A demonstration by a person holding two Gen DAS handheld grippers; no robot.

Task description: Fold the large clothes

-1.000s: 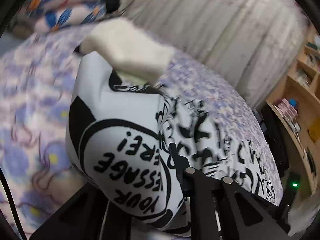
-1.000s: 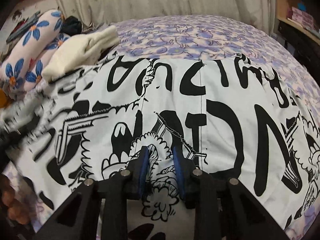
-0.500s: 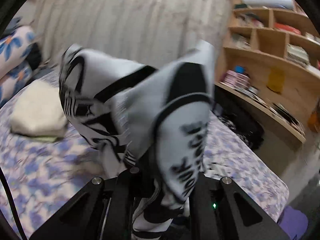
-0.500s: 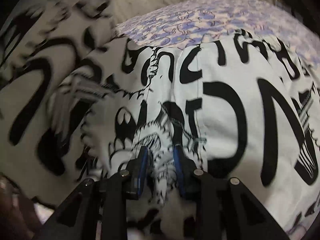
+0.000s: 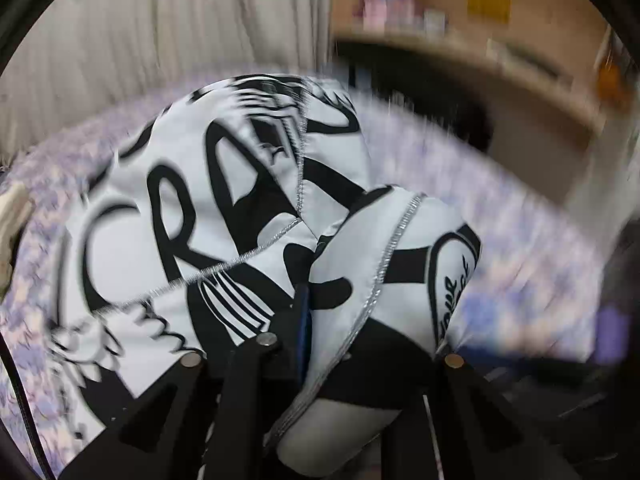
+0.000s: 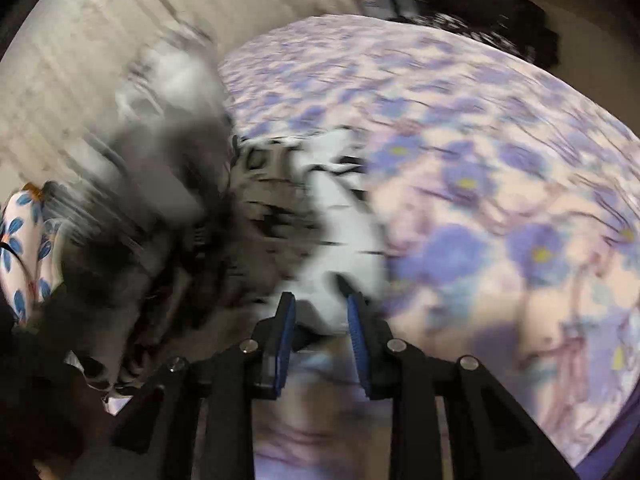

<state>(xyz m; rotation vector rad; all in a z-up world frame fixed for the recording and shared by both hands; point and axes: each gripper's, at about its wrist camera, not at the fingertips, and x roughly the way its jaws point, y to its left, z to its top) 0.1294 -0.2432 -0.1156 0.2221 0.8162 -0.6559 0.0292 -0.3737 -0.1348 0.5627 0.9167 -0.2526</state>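
A large white garment (image 5: 168, 216) with bold black lettering and silver-stitched seams lies partly on the bed and partly lifted. My left gripper (image 5: 316, 312) is shut on a fold of it. The cloth drapes over one finger and hides it, so only one blue pad (image 5: 304, 320) shows. In the right wrist view the same garment (image 6: 340, 216) is a blurred white and black bunch trailing up and to the left. My right gripper (image 6: 320, 308) is shut on a thick wad of it, with blue pads (image 6: 285, 336) on either side.
The bed's purple floral sheet (image 6: 500, 208) spreads to the right. A pale curtain (image 5: 160, 24) hangs behind the bed. A wooden shelf (image 5: 460, 40) with small items stands at the back right. A folded cream cloth (image 5: 12, 216) and a blue-flowered pillow (image 6: 24, 240) lie at the left.
Both grippers have swung fast across the bed, carrying the garment with them. It lay spread flat under the right gripper; now it hangs bunched to the left and bare sheet shows there.
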